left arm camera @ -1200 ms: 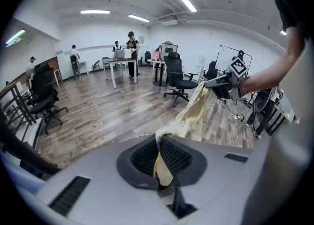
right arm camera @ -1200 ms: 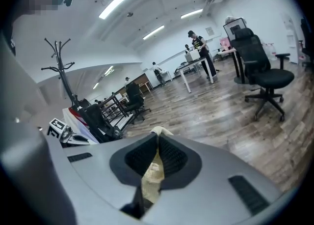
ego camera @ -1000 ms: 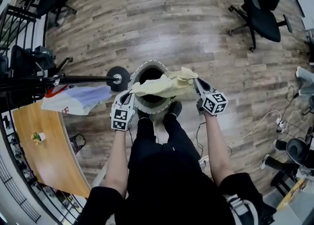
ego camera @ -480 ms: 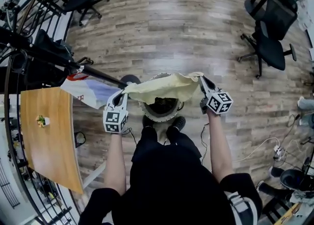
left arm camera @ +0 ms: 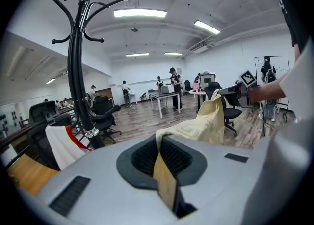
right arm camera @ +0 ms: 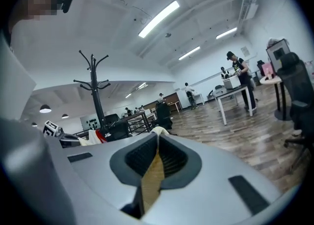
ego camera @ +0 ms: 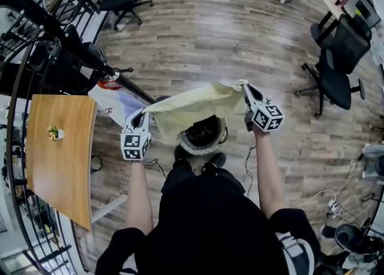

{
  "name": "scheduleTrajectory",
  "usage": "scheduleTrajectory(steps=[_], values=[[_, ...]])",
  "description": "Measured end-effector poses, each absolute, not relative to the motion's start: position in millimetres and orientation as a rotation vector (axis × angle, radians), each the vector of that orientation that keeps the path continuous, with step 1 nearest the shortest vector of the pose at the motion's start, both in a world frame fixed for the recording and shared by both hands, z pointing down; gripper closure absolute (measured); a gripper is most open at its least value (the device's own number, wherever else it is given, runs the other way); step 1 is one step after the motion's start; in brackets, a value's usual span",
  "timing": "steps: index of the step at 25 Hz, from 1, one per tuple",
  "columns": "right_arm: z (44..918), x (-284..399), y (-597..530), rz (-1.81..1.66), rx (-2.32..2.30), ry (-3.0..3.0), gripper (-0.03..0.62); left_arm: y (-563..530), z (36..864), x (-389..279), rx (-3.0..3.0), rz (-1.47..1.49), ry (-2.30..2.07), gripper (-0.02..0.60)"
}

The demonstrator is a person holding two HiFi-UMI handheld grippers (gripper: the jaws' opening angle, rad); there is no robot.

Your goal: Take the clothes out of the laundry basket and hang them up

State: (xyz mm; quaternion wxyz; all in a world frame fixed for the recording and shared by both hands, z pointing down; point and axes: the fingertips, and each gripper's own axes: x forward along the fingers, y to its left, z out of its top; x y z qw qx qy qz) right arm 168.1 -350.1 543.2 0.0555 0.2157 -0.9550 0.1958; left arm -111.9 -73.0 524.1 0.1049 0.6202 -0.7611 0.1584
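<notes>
Head view: one yellow garment [ego camera: 195, 104] stretched above one laundry basket [ego camera: 200, 150]; two grippers, left gripper [ego camera: 143, 116] and right gripper [ego camera: 245, 89], each clamped on garment edge.

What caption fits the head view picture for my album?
Left hand-held gripper and right hand-held gripper hold a yellow cloth stretched above the laundry basket.

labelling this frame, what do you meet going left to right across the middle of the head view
wooden table → white and red garment → left gripper → yellow garment, held between both grippers → right gripper → black office chair
</notes>
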Motion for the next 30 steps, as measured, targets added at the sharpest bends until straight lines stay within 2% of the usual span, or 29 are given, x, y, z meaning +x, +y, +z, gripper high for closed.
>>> scheduleTrajectory(steps=[14,25,30], values=[[480.4,49.2,-341.1,0.384,0.384,-3.010,0.571,-24.0,484.6,-181.6,1.655,0.443,-2.463,0.551],[400.6,-55.1,-363.9,0.157,0.368,-3.114,0.571,-11.6,397.2,-266.0,1.703,0.426,-2.653,0.551],[368.5,-106.9,-371.6,0.089,0.340,-3.167,0.571,-3.4,383.5,-297.6,1.685,0.426,-2.706,0.551]])
